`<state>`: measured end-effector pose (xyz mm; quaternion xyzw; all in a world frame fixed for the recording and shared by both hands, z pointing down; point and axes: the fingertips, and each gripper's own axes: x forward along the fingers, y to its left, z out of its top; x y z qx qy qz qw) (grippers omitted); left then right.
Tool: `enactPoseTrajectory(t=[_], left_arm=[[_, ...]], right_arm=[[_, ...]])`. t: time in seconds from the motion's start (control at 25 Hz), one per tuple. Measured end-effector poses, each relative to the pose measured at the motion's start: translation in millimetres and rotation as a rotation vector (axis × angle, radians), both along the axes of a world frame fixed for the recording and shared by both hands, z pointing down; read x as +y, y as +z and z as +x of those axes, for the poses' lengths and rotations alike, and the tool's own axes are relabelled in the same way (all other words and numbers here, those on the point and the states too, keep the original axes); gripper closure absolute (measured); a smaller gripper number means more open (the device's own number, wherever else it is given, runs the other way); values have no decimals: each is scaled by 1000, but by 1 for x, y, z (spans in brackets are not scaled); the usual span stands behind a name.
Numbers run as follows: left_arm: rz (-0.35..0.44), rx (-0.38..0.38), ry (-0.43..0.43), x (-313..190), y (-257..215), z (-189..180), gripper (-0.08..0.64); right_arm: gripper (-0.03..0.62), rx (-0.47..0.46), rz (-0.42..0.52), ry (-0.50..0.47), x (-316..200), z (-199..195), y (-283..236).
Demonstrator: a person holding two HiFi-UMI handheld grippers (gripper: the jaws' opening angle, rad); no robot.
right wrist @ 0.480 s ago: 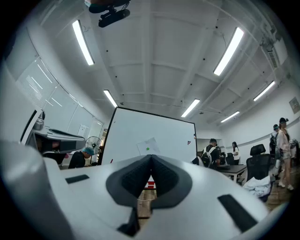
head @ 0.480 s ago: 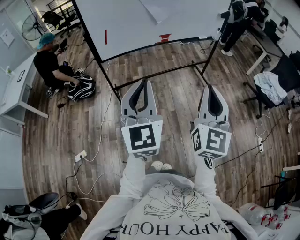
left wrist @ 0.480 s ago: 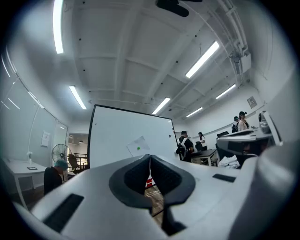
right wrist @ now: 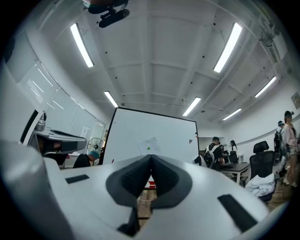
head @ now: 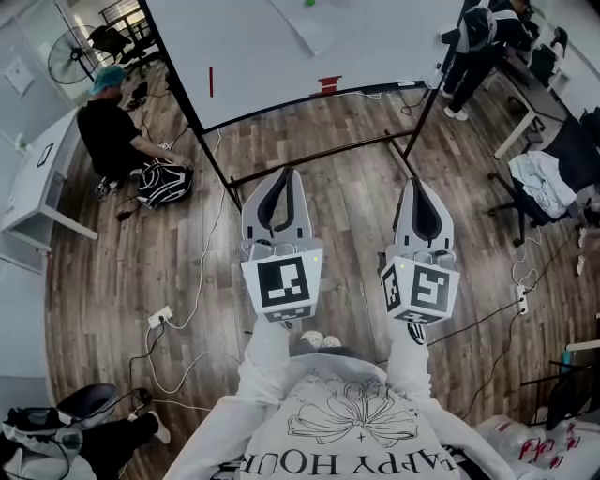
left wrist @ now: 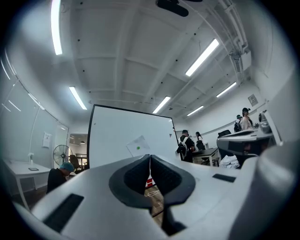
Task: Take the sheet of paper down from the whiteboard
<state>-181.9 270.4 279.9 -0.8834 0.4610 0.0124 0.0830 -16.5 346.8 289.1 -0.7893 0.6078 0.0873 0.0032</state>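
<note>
**A:** Where's the paper [head: 314, 21] from where they're standing?

**B:** Up on the whiteboard [head: 253, 56], hanging tilted under a green magnet [left wrist: 138, 148]. It's ahead of and above both grippers, well apart from them.

**A:** Which one's closer?

**B:** I'd say the left gripper [head: 286, 172], barely. The paper sits between the two, a bit more to its side. The right gripper [head: 416, 184] aims almost dead at it though. Both have jaws closed on nothing, so whichever goes has to open up first.
</note>
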Motion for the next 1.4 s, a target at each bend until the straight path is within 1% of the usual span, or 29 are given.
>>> enactPoseTrajectory(t=[0.36, 0.52, 0.64, 0.8, 0.96, 1.16, 1.4], left_arm=[[-23, -7, -56, 0, 16, 13, 554], [-39, -11, -74, -11, 20, 22, 554], [-45, -18, -81, -30, 23, 33, 554], [-44, -16, -79, -64, 28, 46, 554], [-37, -8, -73, -110, 28, 64, 554], [-27, 0, -64, -183, 19, 91, 554], [2, 26, -59, -273, -3, 110, 554]], right_arm=[[589, 4, -14, -34, -2, 22, 13], [589, -7, -20, -47, -15, 32, 17], [589, -11, -25, -55, -36, 42, 21], [589, -10, -28, -58, -70, 54, 28], [589, 1, -22, -64, -116, 67, 27], [589, 14, -3, -69, -189, 89, 15], [589, 31, 34, -78, -279, 104, -8]])
